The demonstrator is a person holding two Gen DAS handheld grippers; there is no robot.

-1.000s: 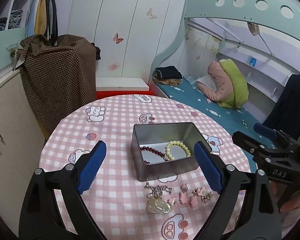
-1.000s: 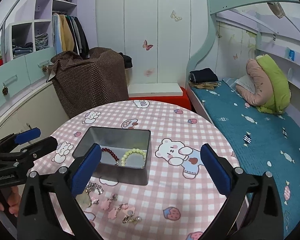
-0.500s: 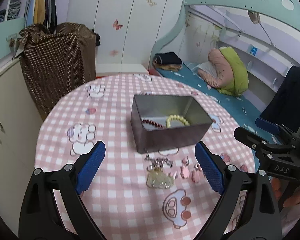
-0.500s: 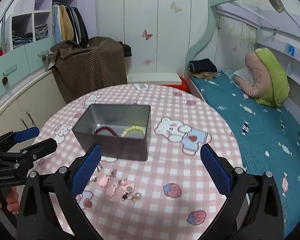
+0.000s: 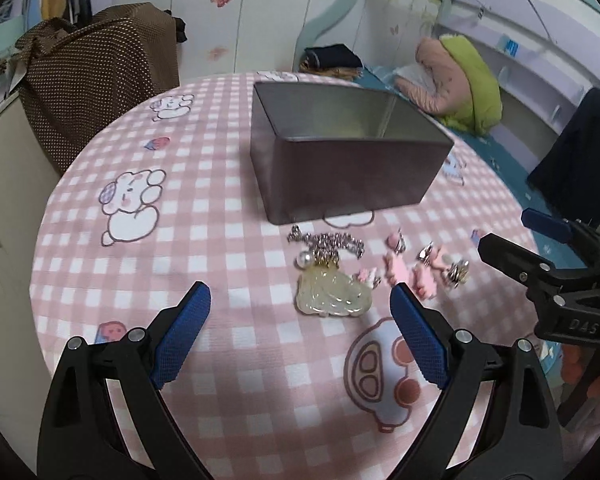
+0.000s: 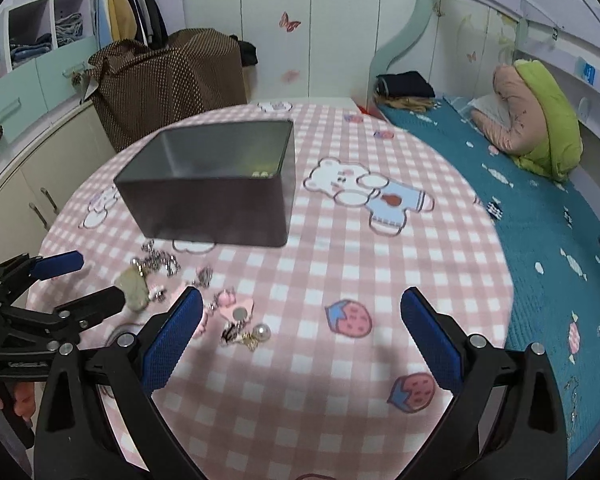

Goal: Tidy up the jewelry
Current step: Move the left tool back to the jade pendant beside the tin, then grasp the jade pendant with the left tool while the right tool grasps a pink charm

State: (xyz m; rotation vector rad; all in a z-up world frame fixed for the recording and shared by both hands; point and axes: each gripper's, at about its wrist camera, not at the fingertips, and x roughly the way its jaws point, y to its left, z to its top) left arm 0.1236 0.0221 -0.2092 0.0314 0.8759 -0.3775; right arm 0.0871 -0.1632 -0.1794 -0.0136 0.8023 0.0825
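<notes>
Above scattered jewelry (image 5: pixel 340 276), both tools spread.

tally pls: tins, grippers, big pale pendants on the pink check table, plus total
tin: 1
grippers: 2, left gripper and right gripper, both open
big pale pendant: 1
total: 4
</notes>
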